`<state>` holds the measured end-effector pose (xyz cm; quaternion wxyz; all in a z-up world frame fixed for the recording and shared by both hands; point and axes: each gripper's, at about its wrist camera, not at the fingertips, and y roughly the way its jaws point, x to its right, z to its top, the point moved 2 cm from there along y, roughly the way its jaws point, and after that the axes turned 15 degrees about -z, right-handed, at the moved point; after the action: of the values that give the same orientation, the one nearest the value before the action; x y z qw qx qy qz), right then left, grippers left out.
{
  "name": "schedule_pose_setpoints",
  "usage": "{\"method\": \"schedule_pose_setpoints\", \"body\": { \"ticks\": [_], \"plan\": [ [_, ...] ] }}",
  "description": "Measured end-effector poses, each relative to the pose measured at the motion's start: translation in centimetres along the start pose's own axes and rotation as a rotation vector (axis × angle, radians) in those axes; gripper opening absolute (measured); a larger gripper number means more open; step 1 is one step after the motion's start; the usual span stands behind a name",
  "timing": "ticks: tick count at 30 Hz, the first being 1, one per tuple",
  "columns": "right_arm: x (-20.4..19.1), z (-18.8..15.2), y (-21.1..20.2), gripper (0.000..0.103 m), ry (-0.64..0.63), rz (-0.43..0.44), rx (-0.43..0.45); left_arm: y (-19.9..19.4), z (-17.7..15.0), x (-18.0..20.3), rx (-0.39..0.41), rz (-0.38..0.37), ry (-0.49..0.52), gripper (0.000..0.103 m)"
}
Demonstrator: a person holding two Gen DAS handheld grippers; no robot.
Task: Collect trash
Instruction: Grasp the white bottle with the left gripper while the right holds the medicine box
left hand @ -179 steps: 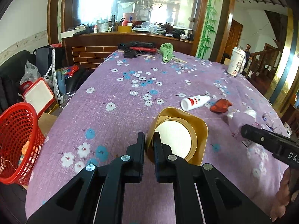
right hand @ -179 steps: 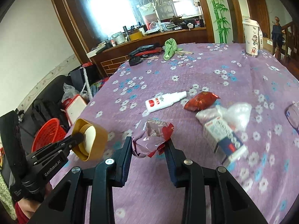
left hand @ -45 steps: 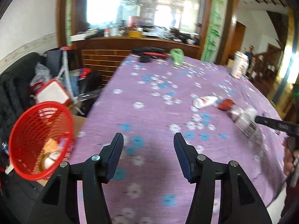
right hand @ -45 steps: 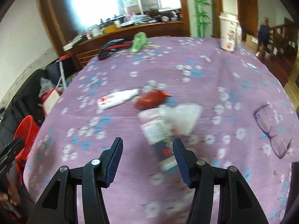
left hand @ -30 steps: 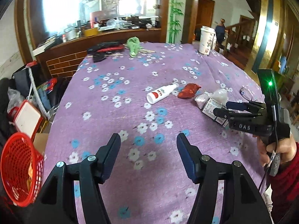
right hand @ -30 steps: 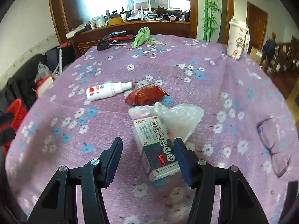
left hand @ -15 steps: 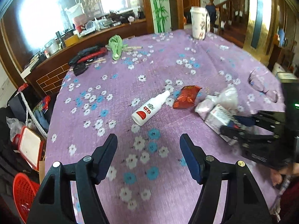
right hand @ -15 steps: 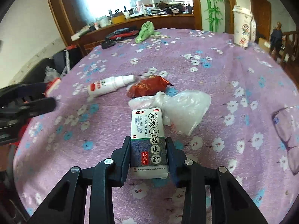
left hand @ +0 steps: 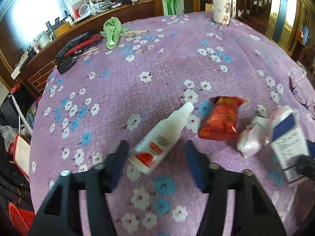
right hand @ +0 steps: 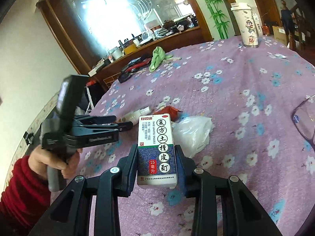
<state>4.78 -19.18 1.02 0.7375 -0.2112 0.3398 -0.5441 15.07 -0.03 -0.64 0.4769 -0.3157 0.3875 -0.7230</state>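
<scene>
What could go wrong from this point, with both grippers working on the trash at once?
1. The left gripper is closing around the bottle, which lies at a slant across the jaws; the round body may roll or squirt out.
2. The right gripper holds the box only by its lower part, so it may tip when swung.
3. The plastic bag lies against the box and may drag along.

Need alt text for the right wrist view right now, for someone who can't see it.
The right tongs grip a white and blue medicine box above a purple floral tablecloth. Behind it lie a clear plastic bag, a red wrapper and a white bottle, with the left tongs closing around the bottle.
</scene>
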Motion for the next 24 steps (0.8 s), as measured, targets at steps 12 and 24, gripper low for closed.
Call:
{"method": "schedule_pose_setpoints", "body": {
  "ticks": [12,24],
  "plan": [
    [-0.7,-0.1,0.2,0.038,-0.039,-0.023,0.009,-0.4,-1.7,-1.6,0.077,-0.059,-0.155,0.029],
    [-1.7,-0.5,0.5,0.038,-0.088,-0.056,-0.009,-6.0,-10.2,-0.1,0.171,-0.118,-0.219,0.029]
  ]
}}
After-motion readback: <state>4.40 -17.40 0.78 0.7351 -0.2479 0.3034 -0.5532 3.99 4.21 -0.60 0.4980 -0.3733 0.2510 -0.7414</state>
